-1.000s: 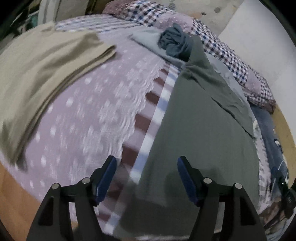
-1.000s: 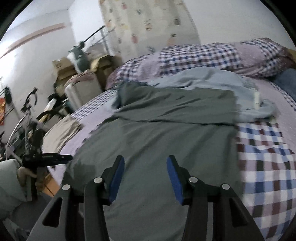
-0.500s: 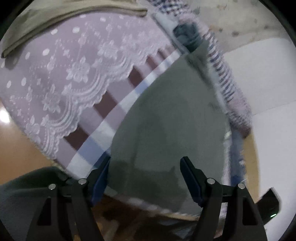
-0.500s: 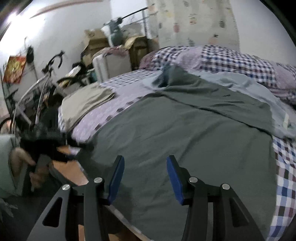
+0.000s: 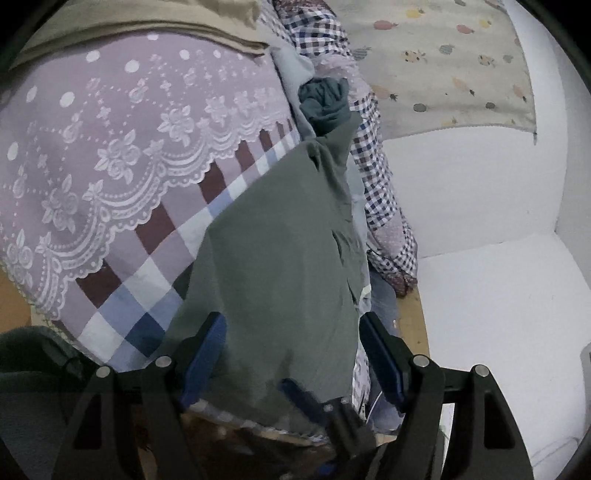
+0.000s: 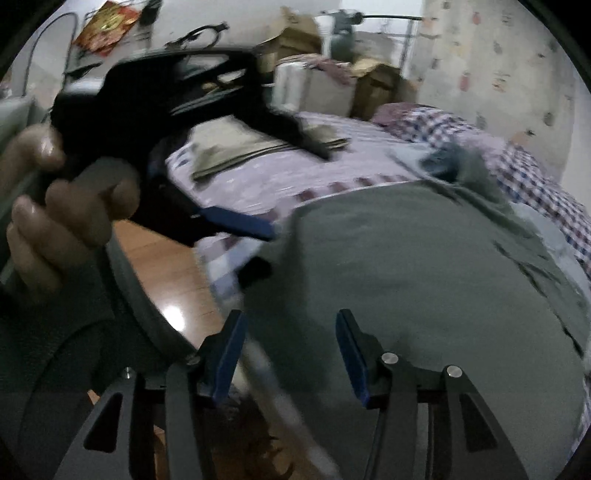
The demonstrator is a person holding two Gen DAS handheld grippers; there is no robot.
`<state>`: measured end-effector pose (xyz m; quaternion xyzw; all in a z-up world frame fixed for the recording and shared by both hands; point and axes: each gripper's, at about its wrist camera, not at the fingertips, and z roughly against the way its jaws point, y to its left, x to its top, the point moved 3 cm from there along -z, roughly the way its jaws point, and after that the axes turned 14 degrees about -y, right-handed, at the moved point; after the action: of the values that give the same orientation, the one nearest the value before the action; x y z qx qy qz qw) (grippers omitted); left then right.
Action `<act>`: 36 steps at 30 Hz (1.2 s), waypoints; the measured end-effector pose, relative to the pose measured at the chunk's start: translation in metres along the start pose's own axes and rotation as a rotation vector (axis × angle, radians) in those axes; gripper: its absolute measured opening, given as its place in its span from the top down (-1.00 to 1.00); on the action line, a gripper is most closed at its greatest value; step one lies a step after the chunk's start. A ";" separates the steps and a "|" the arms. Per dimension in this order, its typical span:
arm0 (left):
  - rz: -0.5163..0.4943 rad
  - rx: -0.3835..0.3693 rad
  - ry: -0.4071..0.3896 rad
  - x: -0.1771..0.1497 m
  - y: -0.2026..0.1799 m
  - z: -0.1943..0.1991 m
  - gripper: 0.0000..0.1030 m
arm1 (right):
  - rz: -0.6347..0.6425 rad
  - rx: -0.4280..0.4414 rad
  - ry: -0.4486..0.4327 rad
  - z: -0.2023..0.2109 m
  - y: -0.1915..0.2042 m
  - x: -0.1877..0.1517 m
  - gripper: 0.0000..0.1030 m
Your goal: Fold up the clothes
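Both grippers, left (image 5: 291, 354) and right (image 6: 288, 354), gaped wide at the near hem of the unfolded grey-green cotton garment (image 5: 280, 258); one folded beige cloth (image 6: 258, 144) lay finished.

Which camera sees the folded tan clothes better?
The right wrist view: the folded tan clothes lie whole on the bed, though blurred. The left wrist view catches only their edge at the top.
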<state>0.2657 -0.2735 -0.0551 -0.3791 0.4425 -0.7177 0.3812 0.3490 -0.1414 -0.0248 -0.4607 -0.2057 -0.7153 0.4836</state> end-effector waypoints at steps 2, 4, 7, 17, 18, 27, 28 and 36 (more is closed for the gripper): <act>0.000 0.037 -0.007 0.003 0.006 0.004 -0.51 | 0.027 0.007 -0.003 -0.012 0.013 -0.001 -0.06; -0.020 0.116 -0.026 0.006 0.012 0.010 -0.51 | 0.046 0.008 -0.009 -0.017 0.021 -0.001 -0.06; -0.053 0.228 -0.034 0.006 0.021 0.014 -0.51 | 0.054 0.011 -0.020 -0.022 0.025 0.000 -0.06; -0.043 0.291 -0.008 0.002 0.041 0.026 0.68 | 0.123 -0.022 -0.041 -0.026 0.028 0.001 -0.06; -0.035 0.264 -0.008 0.002 0.040 0.028 0.77 | 0.154 -0.035 -0.049 -0.028 0.031 0.002 -0.06; 0.062 0.081 -0.025 0.007 0.032 0.040 0.91 | 0.386 -0.177 -0.112 -0.046 0.049 0.007 -0.06; 0.070 0.078 -0.026 0.007 0.033 0.041 0.91 | 0.417 -0.188 -0.114 -0.049 0.052 0.006 -0.05; 0.096 0.083 -0.075 0.011 0.036 0.051 0.50 | 0.509 -0.252 -0.109 -0.062 0.047 0.012 1.00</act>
<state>0.3138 -0.3122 -0.0698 -0.3680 0.4154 -0.7017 0.4468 0.3608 -0.2144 -0.0523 -0.5918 -0.0187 -0.5651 0.5745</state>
